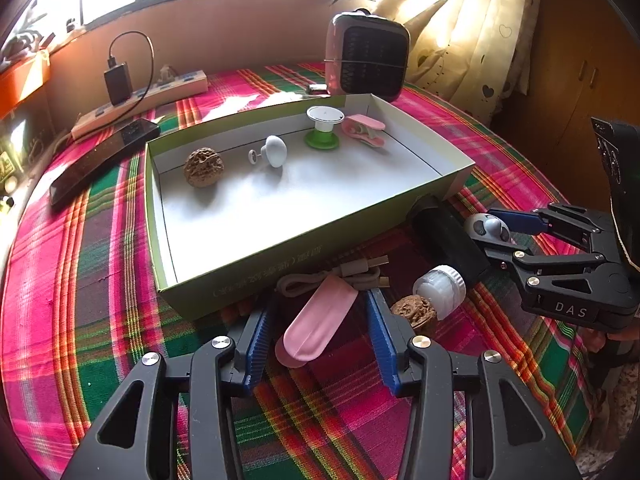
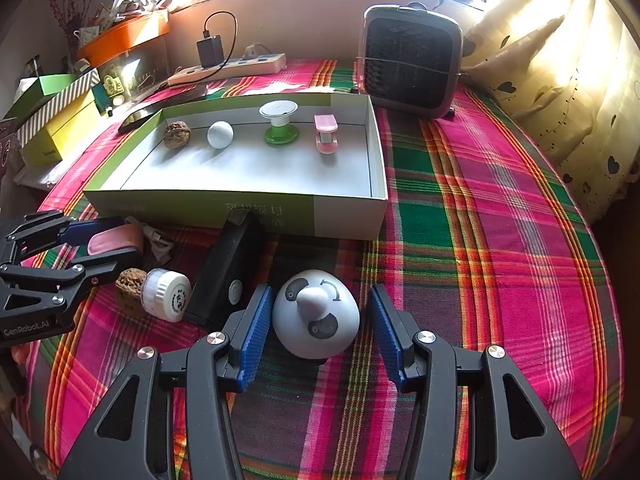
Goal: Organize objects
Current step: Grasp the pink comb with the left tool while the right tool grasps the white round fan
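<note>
Here both fingers (image 1: 256,344) (image 2: 252,340) gape around pink case (image 1: 316,326) and panda toy (image 2: 316,316).

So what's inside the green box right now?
Inside the green box, in a row: walnut, white knob, green spool, pink clip. The near wall hides the floor directly behind it.

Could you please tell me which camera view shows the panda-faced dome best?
The right wrist view: the panda dome sits large and unobstructed between the open right gripper, face markings clear. In the left wrist view the dome is small near the right edge, partly hidden by the right gripper.
</note>
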A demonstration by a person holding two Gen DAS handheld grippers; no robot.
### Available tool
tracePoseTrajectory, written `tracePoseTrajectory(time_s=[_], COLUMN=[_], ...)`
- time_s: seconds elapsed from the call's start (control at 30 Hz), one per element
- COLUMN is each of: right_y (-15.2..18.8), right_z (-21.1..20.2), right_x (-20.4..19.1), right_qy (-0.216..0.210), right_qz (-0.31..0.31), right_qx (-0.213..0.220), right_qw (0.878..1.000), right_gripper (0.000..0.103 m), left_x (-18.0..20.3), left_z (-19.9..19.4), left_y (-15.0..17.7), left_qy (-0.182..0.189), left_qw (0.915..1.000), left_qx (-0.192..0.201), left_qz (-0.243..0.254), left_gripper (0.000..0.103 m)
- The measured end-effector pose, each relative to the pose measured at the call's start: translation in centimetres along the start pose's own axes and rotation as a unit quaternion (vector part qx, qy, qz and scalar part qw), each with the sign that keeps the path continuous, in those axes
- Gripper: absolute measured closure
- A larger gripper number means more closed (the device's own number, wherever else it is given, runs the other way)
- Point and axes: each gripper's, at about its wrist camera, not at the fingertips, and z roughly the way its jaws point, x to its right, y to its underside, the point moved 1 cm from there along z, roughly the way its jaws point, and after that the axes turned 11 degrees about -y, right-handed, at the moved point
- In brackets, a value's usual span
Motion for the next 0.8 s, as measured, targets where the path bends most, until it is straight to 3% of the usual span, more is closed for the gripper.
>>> tracePoseTrajectory(time_s=[0.13, 0.53, 0.8], right_y=[0.03, 0.12, 0.23], right_z=[-0.05, -0.21, -0.27], right_x=[0.01, 0.12, 0.10], right_qy=[-0.001, -0.002, -0.002], right_qz=[0.000, 0.003, 0.005], right_qx=[0.001, 0.003, 0.004], right_qw=[1.000, 1.000, 1.000], right_gripper=[0.053, 0.060, 0.060], left_x=[-0.24, -0.54, -0.67], left_z=[0.07, 0.08, 0.07], left_y=[-0.07, 0.07, 0.14], left_qy=[-0.016, -0.035, -0.035], left_qw=[0.9999, 0.9994, 0.9993], left_qx=[0.000, 0.003, 0.004], left_qz=[-0.003, -0.006, -0.009], left_gripper=[0.072, 0.086, 0.087])
